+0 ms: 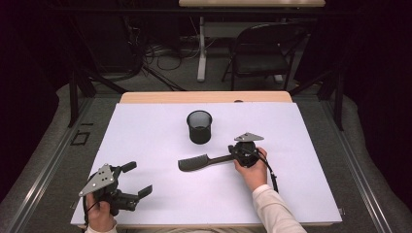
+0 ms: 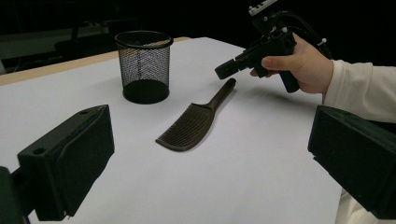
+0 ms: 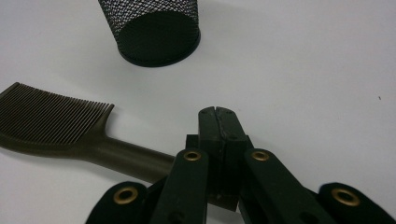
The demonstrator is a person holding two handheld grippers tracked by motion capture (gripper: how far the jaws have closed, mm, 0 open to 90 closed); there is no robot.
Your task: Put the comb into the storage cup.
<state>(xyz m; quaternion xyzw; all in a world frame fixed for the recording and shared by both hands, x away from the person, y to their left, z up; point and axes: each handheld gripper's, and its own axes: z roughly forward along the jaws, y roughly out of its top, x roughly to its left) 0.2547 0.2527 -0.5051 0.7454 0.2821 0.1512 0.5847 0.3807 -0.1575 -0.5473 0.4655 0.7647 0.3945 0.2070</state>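
- Left gripper [image 1: 138,180]: near edge of the counter [image 1: 301,194], at its left corner, held in the person's left hand [image 1: 99,213]. Jaws spread wide, nothing between them; in the left gripper view they frame the comb from either side, well short of it.
- Right gripper [image 1: 231,154]: mid-counter on the right, held in the person's right hand [image 1: 252,170], cream sleeve [image 1: 277,208] behind it. Jaws pressed fully together, pads meeting with nothing clamped; in the right gripper view the closed tips sit above the handle end of the comb, whether touching it I cannot tell.
- Comb [image 1: 199,161]: dark, wide-toothed, lying flat on the white counter near its middle, teeth end toward the left, handle running right toward the right gripper.
- Mesh cup [image 1: 199,126]: black wire, upright, open mouth up, just beyond the comb and apart from it.
- Folding chair [image 1: 265,53]: on the floor beyond the counter's far edge.
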